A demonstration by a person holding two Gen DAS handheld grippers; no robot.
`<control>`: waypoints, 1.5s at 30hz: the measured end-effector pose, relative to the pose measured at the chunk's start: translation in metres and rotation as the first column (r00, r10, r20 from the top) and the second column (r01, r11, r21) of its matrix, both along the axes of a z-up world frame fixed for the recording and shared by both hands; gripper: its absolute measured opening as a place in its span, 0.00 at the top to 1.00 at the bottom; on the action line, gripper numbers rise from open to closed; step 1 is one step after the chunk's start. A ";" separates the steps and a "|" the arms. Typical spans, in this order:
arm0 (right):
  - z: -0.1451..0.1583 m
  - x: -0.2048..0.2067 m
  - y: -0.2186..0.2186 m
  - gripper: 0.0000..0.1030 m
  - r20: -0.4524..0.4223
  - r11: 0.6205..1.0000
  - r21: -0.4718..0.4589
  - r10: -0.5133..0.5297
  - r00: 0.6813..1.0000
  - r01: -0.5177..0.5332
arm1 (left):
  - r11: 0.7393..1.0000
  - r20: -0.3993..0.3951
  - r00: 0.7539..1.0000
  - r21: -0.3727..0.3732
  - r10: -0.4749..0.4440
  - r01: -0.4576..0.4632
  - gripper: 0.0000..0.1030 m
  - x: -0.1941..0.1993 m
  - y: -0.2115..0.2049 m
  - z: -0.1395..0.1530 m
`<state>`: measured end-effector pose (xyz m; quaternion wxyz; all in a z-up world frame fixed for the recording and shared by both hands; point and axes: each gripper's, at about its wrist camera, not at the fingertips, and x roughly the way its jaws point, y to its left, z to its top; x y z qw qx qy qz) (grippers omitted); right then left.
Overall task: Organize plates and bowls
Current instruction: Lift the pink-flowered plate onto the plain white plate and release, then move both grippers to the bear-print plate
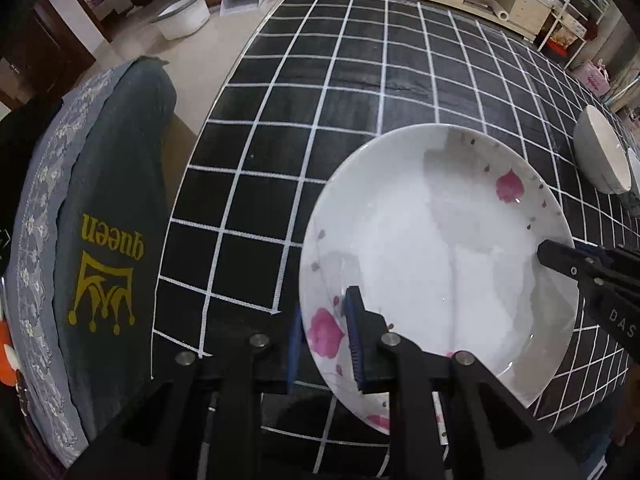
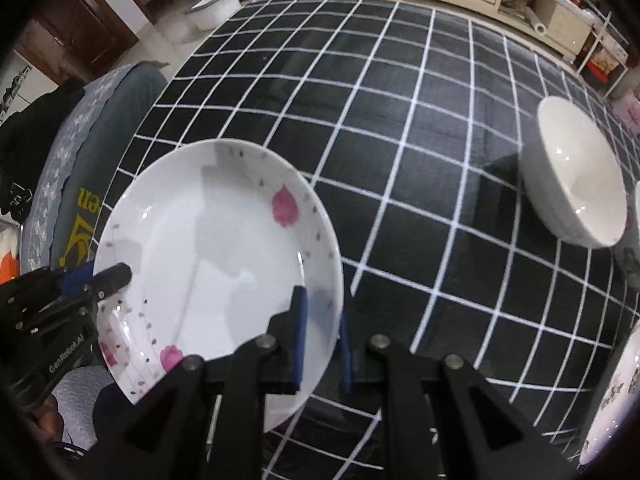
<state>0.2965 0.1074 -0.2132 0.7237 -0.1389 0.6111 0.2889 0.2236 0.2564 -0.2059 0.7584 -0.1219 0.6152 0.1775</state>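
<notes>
A white plate with pink flowers (image 1: 432, 256) is held above the front edge of the black grid tablecloth (image 1: 360, 80). My left gripper (image 1: 326, 340) is shut on its left rim. My right gripper (image 2: 322, 340) is shut on its right rim; the plate also shows in the right wrist view (image 2: 216, 264). The right gripper's arm (image 1: 592, 276) shows at the plate's right edge, the left gripper's arm (image 2: 68, 296) at its left edge. A plain white bowl (image 2: 576, 176) stands on the cloth (image 2: 400, 120) at the right.
Another flowered dish (image 2: 612, 396) lies at the front right edge, and part of a further dish (image 2: 634, 240) sits beside the bowl. A grey cushioned chair (image 1: 108, 208) with "queen" printed on it stands left of the table. A white basin (image 1: 182, 16) is on the floor beyond.
</notes>
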 end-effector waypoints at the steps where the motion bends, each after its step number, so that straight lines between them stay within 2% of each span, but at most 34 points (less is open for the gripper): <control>1: 0.000 0.000 0.000 0.82 0.009 1.000 -0.002 0.003 1.000 -0.003 | 1.000 0.002 1.000 -0.007 0.004 -0.004 0.82 0.000 0.001 -0.001; 7: -0.001 0.004 -0.001 0.83 0.002 1.000 0.013 -0.015 1.000 0.015 | 1.000 0.007 1.000 -0.018 0.006 -0.006 0.82 0.002 0.006 -0.006; 9: 0.006 0.002 -0.004 0.83 0.037 1.000 0.008 -0.020 0.999 0.020 | 1.000 0.025 1.000 -0.022 0.015 -0.015 0.82 -0.001 0.008 -0.003; 11: 0.014 0.000 -0.007 0.83 0.080 0.999 -0.008 -0.034 0.996 0.035 | 0.999 0.038 0.999 0.005 0.037 -0.037 0.72 -0.005 0.009 0.006; 12: 0.017 0.000 -0.009 0.83 0.086 0.999 -0.010 -0.037 0.996 0.038 | 0.999 0.042 0.998 0.035 0.036 -0.037 0.58 -0.007 0.008 0.010; 13: 0.018 0.000 -0.011 0.83 0.086 0.999 -0.011 -0.039 0.996 0.040 | 0.997 0.048 0.998 0.064 0.029 -0.032 0.48 -0.008 0.006 0.015; 15: 0.021 -0.002 -0.016 0.83 0.081 0.999 -0.015 -0.047 0.996 0.048 | 0.995 0.061 0.998 0.101 0.018 -0.024 0.40 -0.011 0.001 0.026; 17: 0.024 -0.006 -0.022 0.82 0.071 0.999 -0.017 -0.050 0.996 0.052 | 0.995 0.073 0.997 0.098 0.005 -0.012 0.33 -0.012 -0.004 0.033; 19: 0.025 -0.010 -0.026 0.70 0.058 0.998 -0.014 -0.052 0.997 0.053 | 0.996 0.092 0.996 0.090 -0.014 0.006 0.25 -0.014 -0.012 0.040; 20: 0.026 -0.013 -0.028 0.48 0.054 0.998 -0.013 -0.053 0.997 0.054 | 0.996 0.097 0.995 0.088 -0.019 0.011 0.24 -0.015 -0.015 0.042; 21: 0.029 -0.016 -0.032 0.33 0.058 0.998 -0.006 -0.058 0.997 0.058 | 0.997 0.100 0.995 0.081 -0.027 0.019 0.22 -0.015 -0.020 0.044; 25: 0.042 -0.025 -0.048 0.29 0.094 0.997 0.005 -0.080 0.992 0.080 | 0.997 0.116 0.992 0.064 -0.045 0.038 0.19 -0.018 -0.034 0.047; 28: 0.048 -0.029 -0.062 0.22 0.107 0.996 0.001 -0.089 0.990 0.090 | 0.995 0.135 0.988 0.082 -0.072 0.062 0.16 -0.021 -0.050 0.051; 31: 0.053 -0.034 -0.076 0.13 0.118 0.995 0.000 -0.098 0.988 0.098 | 0.997 0.164 0.983 0.042 -0.077 0.071 0.16 -0.022 -0.060 0.054; 33: 0.059 -0.037 -0.084 0.09 0.137 0.994 0.001 -0.106 0.985 0.107 | 0.995 0.182 0.979 0.047 -0.091 0.084 0.16 -0.021 -0.071 0.059; 37: 0.075 -0.042 -0.105 0.07 0.202 0.992 -0.006 -0.124 0.972 0.128 | 0.989 0.204 0.968 0.070 -0.146 0.134 0.16 -0.017 -0.098 0.069; 40: 0.085 -0.044 -0.127 0.00 0.223 0.988 0.001 -0.150 0.963 0.153 | 0.983 0.224 0.957 0.068 -0.184 0.173 0.15 -0.015 -0.120 0.078; 45: 0.098 -0.047 -0.173 0.00 0.246 0.976 0.013 -0.214 0.945 0.217 | 0.966 0.243 0.935 0.093 -0.259 0.243 0.14 -0.008 -0.166 0.091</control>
